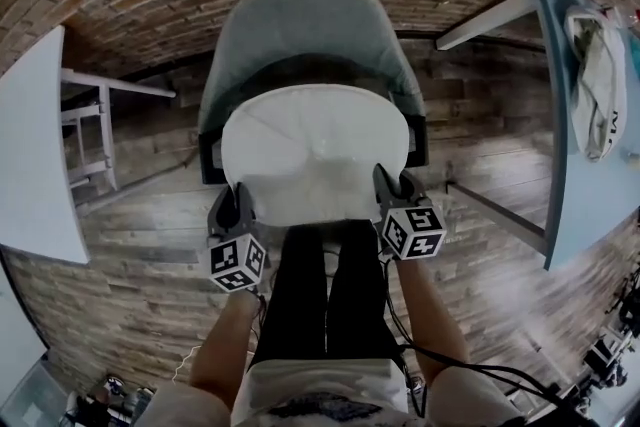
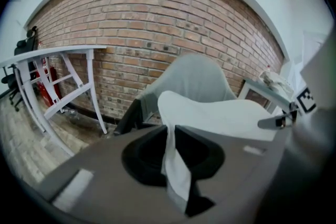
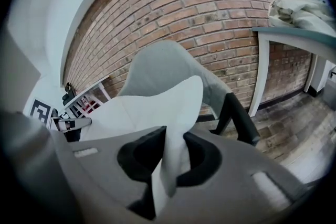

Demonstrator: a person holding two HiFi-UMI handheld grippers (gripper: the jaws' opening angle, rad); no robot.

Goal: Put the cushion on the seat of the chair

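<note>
While the white cushion point(image 1: 315, 150) is spread over the hollow of the grey shell chair point(image 1: 300, 25), its far edge is seen close to the backrest and its near edge at the front of the seat; whether it is fully rested on the seat cannot be told. A crumpled pale cloth point(image 1: 597, 85) is borne by the table point(image 1: 585, 215) at the right, well apart from the chair. Both forearms are stretched forward, one on either side of the black-trousered legs, and both tools are pointed ahead and downward at the chair. The left gripper point(image 1: 232, 210) is placed at the cushion's near left corner and the right gripper point(image 1: 395, 190) at its near right corner, with the cushion's width between them. In the left gripper view a fold of the cushion's edge is clamped between the two jaws, and the loose fabric is drawn back past them. In the right gripper view a thicker fold is pinched likewise, so that the cushion is gripped at both corners.
</note>
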